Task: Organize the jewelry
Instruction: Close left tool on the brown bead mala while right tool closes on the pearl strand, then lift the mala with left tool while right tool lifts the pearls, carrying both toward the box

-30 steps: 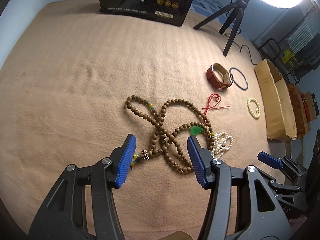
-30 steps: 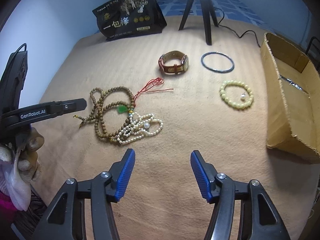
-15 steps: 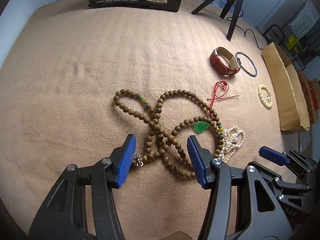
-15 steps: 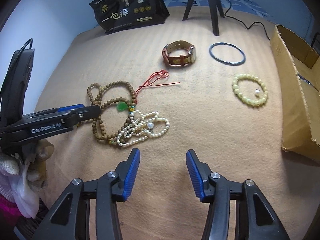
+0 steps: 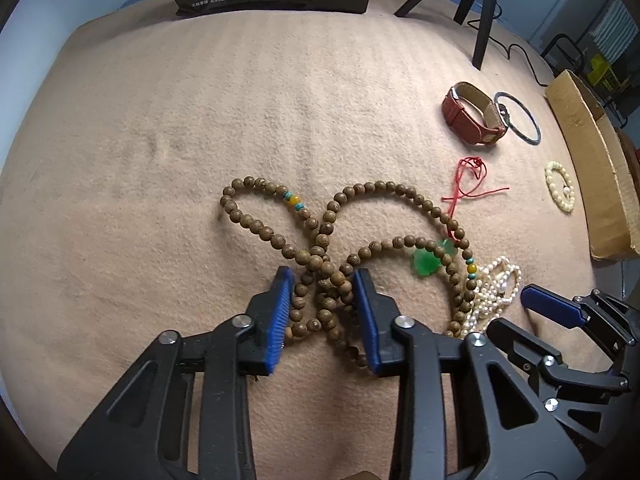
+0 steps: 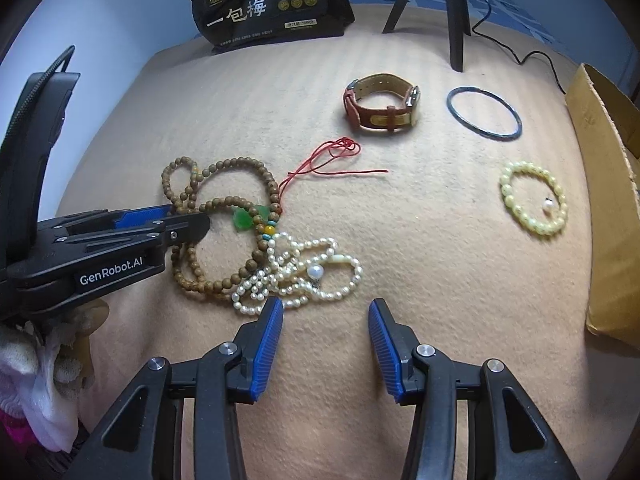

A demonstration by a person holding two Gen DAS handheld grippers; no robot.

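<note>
I judge the sorting barely begun: the brown cardboard box [image 6: 608, 184] at the right edge of the tan felt-covered bench [image 5: 160, 160] shows no jewelry that I can see. The brown leather watch [image 6: 382, 108], dark thin bangle [image 6: 485, 113] and pale yellow bead bracelet [image 6: 534, 198] lie loose near it. The long brown wooden bead necklace [image 5: 320, 240] lies mid-bench, tangled with the white pearl strand [image 6: 296, 276]. My left gripper [image 5: 322, 312] is closing, several wooden strands bunched between its jaws. My right gripper [image 6: 326, 340] stands apart and empty, the pearls just beyond its left tip.
</note>
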